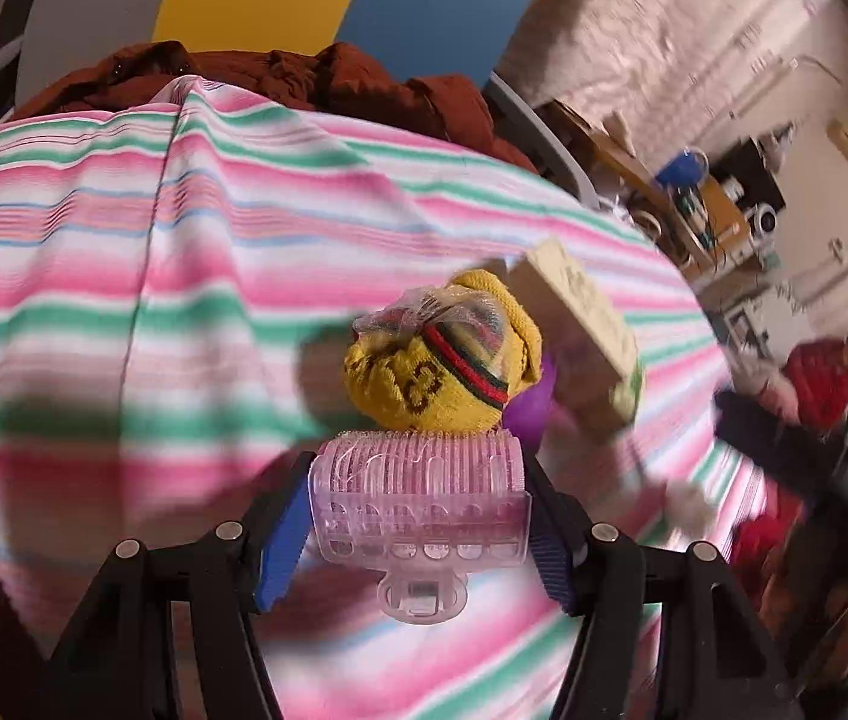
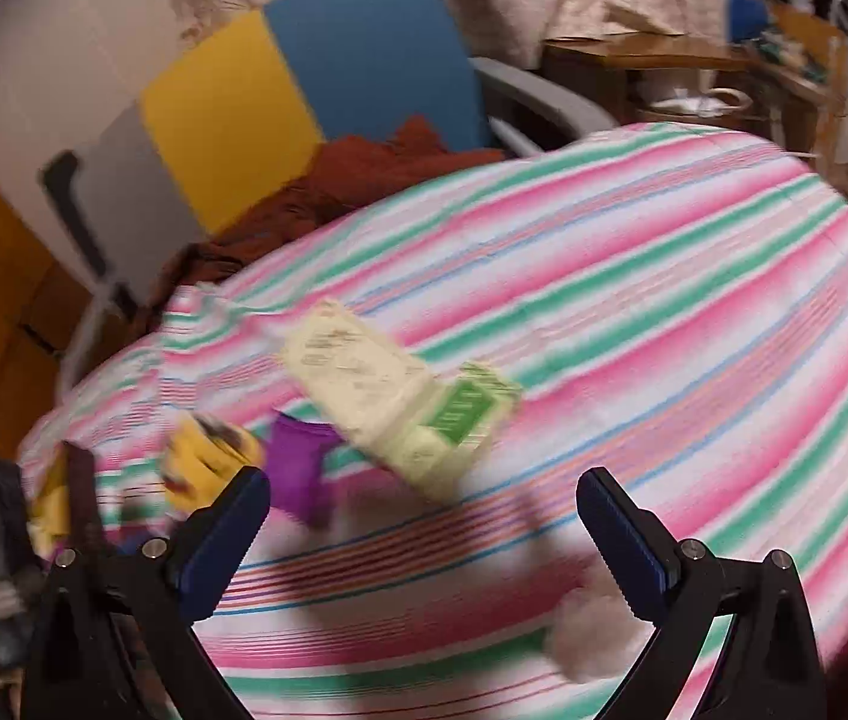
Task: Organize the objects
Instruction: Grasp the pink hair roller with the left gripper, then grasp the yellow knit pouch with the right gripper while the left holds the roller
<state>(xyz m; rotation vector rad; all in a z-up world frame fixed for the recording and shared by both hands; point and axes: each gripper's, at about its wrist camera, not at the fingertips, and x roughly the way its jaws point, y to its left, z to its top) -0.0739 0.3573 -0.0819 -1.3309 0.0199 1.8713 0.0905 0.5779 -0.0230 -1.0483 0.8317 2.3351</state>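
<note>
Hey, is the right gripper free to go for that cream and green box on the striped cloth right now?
Probably yes. The right gripper is open and holds nothing, and the cream and green box lies just ahead of its fingers on the striped cloth, with nothing between them. The purple object beside the box might crowd the left finger.

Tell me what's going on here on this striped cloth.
A person is tidying small items with two handheld grippers. The left gripper is shut on a clear pink hair roller, just in front of a yellow sock bundle. The right gripper is open and empty, near a pale box and purple cup.
</note>
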